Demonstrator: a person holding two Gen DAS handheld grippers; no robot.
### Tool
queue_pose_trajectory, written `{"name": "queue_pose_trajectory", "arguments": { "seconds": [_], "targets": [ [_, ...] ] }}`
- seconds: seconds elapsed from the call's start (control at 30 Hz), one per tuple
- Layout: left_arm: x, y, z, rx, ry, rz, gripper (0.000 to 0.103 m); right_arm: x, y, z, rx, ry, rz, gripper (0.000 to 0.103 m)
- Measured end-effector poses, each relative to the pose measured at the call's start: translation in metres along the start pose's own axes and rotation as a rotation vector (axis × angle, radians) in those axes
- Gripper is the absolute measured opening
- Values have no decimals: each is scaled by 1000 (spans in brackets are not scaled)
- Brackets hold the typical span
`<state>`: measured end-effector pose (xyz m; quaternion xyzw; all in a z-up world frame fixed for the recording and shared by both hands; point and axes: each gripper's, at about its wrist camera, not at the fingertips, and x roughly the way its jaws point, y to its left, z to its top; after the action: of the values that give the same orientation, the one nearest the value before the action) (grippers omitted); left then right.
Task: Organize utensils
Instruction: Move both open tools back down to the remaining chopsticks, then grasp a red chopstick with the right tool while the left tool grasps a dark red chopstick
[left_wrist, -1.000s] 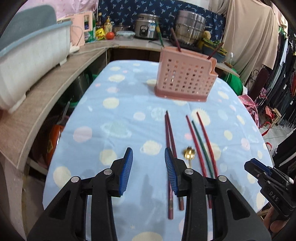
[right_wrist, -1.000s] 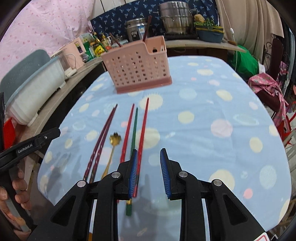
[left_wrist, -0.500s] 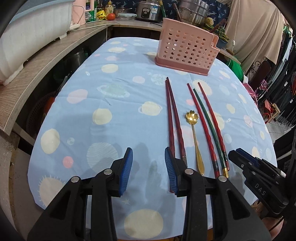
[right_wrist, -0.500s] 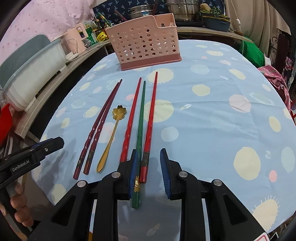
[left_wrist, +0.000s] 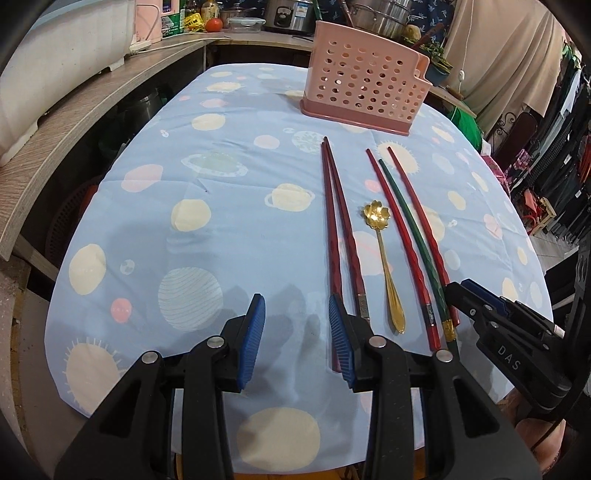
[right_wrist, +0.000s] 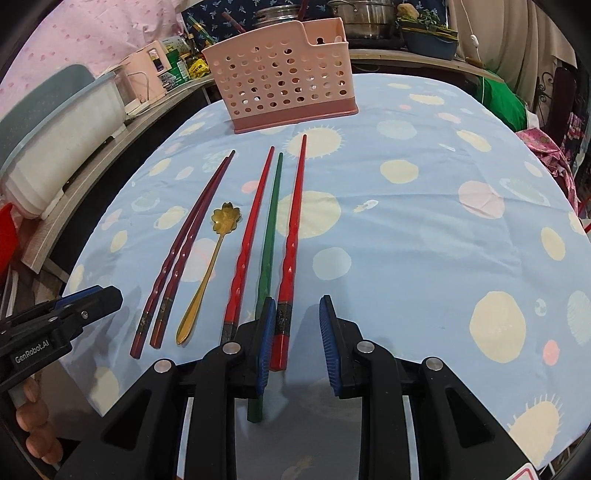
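1. The utensils lie side by side on a table covered by a blue cloth (left_wrist: 229, 206) printed with planets: a pair of dark red chopsticks (left_wrist: 338, 229), a gold spoon (left_wrist: 384, 254) with a flower-shaped bowl, two bright red chopsticks (right_wrist: 291, 236) and one green chopstick (right_wrist: 269, 229) between them.
2. All of them point toward a pink holed holder (left_wrist: 364, 92) standing upright at the far end of the cloth, well apart from their tips.
3. The left gripper (left_wrist: 297, 332) hangs low over the near edge of the cloth, its jaws apart with nothing between them; its right finger sits over the handle end of the dark red pair.
4. The right gripper (right_wrist: 297, 332) hangs over the handle ends of the green and bright red chopsticks, jaws apart and gripping nothing; the outer red chopstick's end shows in the gap between its blue pads (right_wrist: 266, 343).
5. A shelf (left_wrist: 74, 122) runs along the left of the table.
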<state>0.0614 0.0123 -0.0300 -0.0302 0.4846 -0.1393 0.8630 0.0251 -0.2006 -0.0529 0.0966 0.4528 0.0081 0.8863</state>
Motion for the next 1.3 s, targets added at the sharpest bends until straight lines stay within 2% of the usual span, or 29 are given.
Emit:
{"name": "queue_pose_trajectory", "arguments": {
  "seconds": [0.33,0.63,1.17,1.3],
  "targets": [
    [6,-8,-7,23,27,-17,34,-1,-2,-3,-9,-6,-8,18],
    [15,-11,-14,33,55,-21,34,-3,-6,-6,-7,-10,-19,8],
    [17,-21,-18,94,25,24,33,-3,-6,-7,-5,-11,-17,8],
    [17,-21,-18,101,30,8,12,-5,-7,-9,-4,-9,-15,8]
  ]
}}
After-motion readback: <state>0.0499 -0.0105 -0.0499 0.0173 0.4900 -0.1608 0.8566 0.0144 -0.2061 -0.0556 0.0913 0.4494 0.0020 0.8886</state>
